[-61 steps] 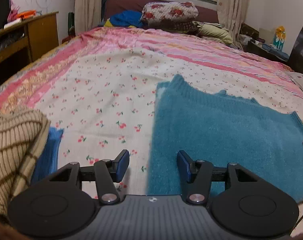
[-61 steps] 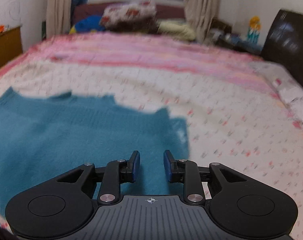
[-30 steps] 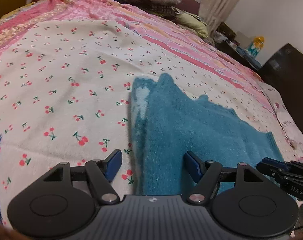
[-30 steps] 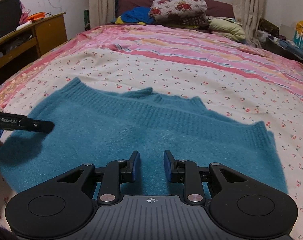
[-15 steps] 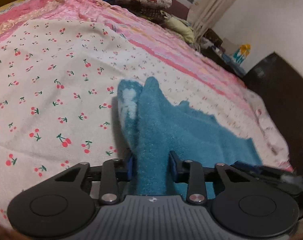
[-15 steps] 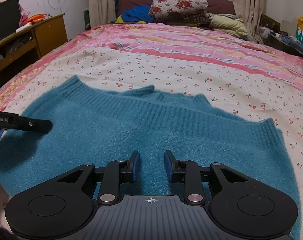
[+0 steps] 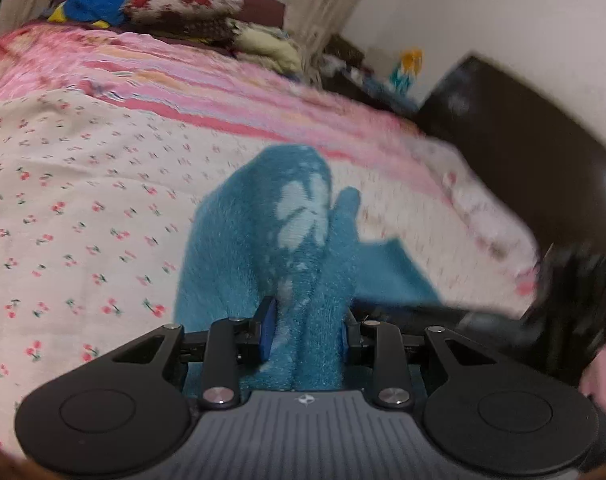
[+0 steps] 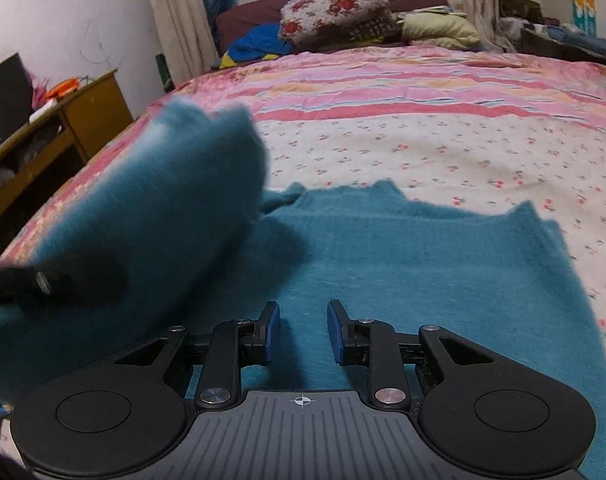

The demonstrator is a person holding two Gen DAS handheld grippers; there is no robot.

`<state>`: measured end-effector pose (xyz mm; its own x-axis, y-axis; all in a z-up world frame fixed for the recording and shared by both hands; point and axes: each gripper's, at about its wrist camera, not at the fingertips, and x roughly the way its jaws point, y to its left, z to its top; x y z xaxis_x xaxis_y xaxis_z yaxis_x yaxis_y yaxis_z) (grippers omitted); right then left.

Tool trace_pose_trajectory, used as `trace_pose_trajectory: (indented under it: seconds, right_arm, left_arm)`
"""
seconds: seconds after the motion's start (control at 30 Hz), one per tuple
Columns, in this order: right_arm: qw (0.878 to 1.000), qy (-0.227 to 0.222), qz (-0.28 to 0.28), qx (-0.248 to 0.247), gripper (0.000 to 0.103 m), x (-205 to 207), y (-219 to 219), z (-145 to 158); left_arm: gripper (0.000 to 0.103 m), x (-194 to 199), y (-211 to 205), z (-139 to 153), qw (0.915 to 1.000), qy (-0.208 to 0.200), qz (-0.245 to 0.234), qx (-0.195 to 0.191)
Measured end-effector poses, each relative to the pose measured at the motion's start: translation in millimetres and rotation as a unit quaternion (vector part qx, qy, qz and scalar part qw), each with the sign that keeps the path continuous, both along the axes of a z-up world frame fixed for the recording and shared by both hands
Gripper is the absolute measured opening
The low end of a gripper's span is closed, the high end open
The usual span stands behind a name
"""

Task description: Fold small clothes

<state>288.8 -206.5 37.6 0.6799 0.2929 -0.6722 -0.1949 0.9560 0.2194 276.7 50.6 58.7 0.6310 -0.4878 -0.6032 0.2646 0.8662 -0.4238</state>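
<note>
Teal sweater (image 8: pixel 403 264) lies flat on the bed (image 8: pixel 443 152), its left part lifted and folded over toward the middle. Left gripper (image 7: pixel 306 334) pinches a bunched fold of the sweater (image 7: pixel 263 232) between its jaws, which are closing on the fabric; pale patches show on the raised side. In the right view the left gripper (image 8: pixel 43 280) is a dark blur at the raised flap. Right gripper (image 8: pixel 301 332) hovers low over the flat part, jaws slightly spread, nothing between them. Bed has cherry-print sheet in front, pink striped cover behind. Pillows (image 8: pixel 335 12) and blue cloth (image 8: pixel 255 46) piled at far end under window. Wooden cabinet (image 8: pixel 63 128) stands left of the bed, dark headboard (image 7: pixel 523 152) on right
</note>
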Motion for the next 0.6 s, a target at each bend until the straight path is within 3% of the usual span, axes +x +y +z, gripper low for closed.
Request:
trace_pose_trajectory:
  seconds: [0.17, 0.27, 0.47, 0.6]
  right_arm:
    - [0.998, 0.012, -0.030, 0.048, 0.028, -7.6, -40.3, 5.1]
    - [0.996, 0.020, -0.023, 0.082, 0.028, -9.7, -44.3, 8.1]
    - [0.996, 0.027, -0.014, 0.078, 0.029, -7.1, -29.2, 11.4]
    - [0.992, 0.028, -0.021, 0.122, 0.039, -10.8, -42.3, 18.8]
  left_arm:
    - [0.035, -11.8, -34.7, -3.0, 0.9968, -0.023, -0.002, 0.077]
    - [0.035, -12.7, -44.0, -2.3, 0.9950, -0.023, 0.003, 0.097]
    - [0.035, -16.0, -59.4, -1.2, 0.9912, -0.027, 0.010, 0.129]
    - [0.035, -18.2, -64.1, -5.2, 0.9901, -0.033, 0.015, 0.136]
